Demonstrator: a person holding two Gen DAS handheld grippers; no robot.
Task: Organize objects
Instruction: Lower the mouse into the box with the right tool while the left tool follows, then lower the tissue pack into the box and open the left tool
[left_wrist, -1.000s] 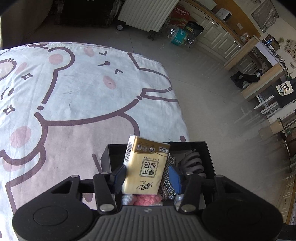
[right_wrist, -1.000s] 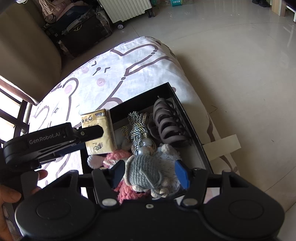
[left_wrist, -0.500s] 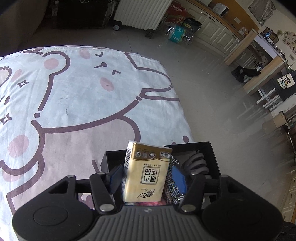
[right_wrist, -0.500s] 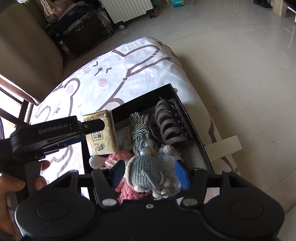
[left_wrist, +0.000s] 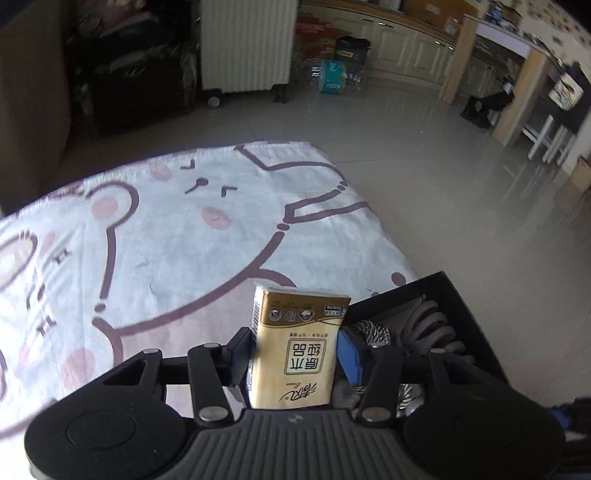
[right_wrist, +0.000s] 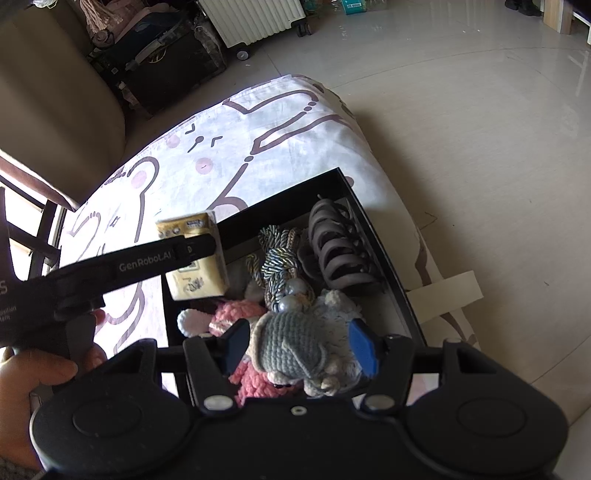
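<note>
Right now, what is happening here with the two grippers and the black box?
A person is sorting small things at a black box on a cartoon-print sheet. The left gripper has a yellow tissue pack between its fingers, which are closing on it, and holds it at the box's left edge. The right gripper has a grey knitted toy between its fingers over the box. A brown hair claw, a braided cord and a pink knitted toy lie in the box.
</note>
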